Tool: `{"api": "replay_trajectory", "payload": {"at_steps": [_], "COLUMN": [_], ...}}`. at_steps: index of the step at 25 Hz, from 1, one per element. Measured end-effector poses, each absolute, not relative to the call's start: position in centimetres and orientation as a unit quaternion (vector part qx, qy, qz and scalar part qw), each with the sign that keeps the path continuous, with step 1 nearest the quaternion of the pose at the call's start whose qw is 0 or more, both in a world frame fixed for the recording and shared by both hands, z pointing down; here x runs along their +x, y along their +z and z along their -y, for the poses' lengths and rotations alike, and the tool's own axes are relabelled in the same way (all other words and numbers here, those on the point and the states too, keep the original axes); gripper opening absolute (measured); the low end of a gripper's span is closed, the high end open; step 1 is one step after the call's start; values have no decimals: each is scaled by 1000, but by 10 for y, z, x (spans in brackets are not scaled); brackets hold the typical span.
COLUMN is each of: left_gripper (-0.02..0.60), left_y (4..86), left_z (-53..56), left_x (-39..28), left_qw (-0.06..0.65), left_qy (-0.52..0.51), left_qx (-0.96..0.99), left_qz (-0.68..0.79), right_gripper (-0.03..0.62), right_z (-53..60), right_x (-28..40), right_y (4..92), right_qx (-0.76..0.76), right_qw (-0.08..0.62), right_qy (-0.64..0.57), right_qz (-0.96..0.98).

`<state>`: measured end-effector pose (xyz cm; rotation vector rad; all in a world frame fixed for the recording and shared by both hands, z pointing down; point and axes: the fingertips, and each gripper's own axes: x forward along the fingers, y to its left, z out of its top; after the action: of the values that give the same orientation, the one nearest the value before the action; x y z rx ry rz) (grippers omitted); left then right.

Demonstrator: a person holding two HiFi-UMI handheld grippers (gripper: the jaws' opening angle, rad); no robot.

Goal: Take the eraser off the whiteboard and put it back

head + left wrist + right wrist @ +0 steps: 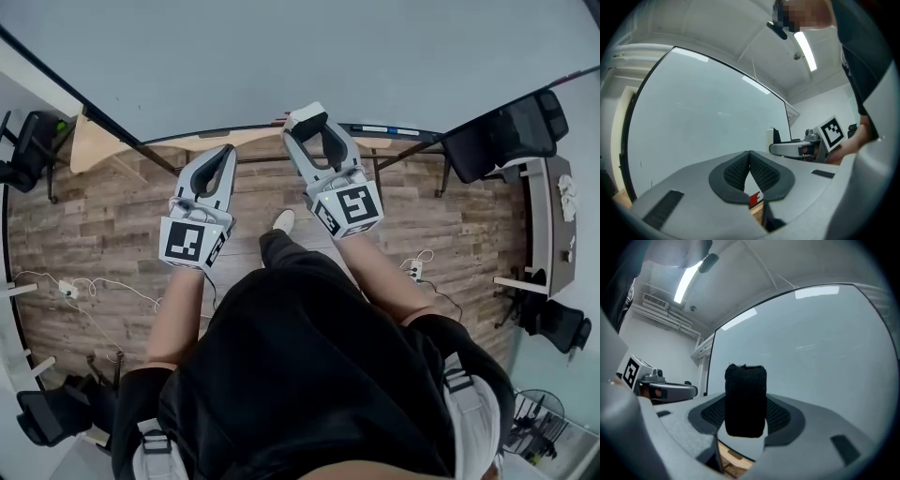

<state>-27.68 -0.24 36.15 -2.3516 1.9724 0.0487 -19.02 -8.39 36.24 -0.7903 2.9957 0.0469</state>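
Gripping black eraser (745,399) upright btw R gripper (745,417) fingers (782,416), top poking out at 12 o'clock, facing whiteboard (811,348); L gripper (750,163) pressed closed, empty.

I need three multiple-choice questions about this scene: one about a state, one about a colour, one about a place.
1. How do the left gripper's jaws stand? A. wide apart B. together, empty C. clamped on something
2. Which colour is the plank floor? A. brown B. green C. blue
3. Where is the black felt block eraser? A. on the floor B. in the left gripper C. between the right gripper's jaws
Key: 1 B, tips meet, nothing between; 2 A, brown wood shows; 3 C, the pads clamp it.
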Motion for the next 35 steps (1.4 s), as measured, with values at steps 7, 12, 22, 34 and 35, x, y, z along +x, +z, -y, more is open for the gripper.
{"api": "replay_trajectory", "payload": {"at_steps": [7, 12, 22, 34, 35], "left_gripper": [-5, -5, -5, -5, -5], "left_y": [350, 342, 344, 352, 354], "left_z": [48, 78, 134, 174, 176], "left_x": [-287, -290, -299, -296, -297], "left_qw": [43, 46, 46, 43, 43], "left_qy": [10, 7, 3, 6, 6], "left_qx": [-772, -776, -781, -796, -797], "left_qz": [-634, -629, -623, -603, -602], "right_gripper": [225, 225, 225, 225, 225], "right_z": [138, 169, 221, 245, 245], "right_x": [-207, -221, -235, -237, -237], "right_y": [359, 354, 364, 365, 365], "right_qx": [-283, -290, -328, -352, -352], "right_qw": [32, 31, 6, 2, 1], "right_qy": [0, -4, -6, -9, -9], "right_qz": [-959, -956, -945, -936, -936]}}
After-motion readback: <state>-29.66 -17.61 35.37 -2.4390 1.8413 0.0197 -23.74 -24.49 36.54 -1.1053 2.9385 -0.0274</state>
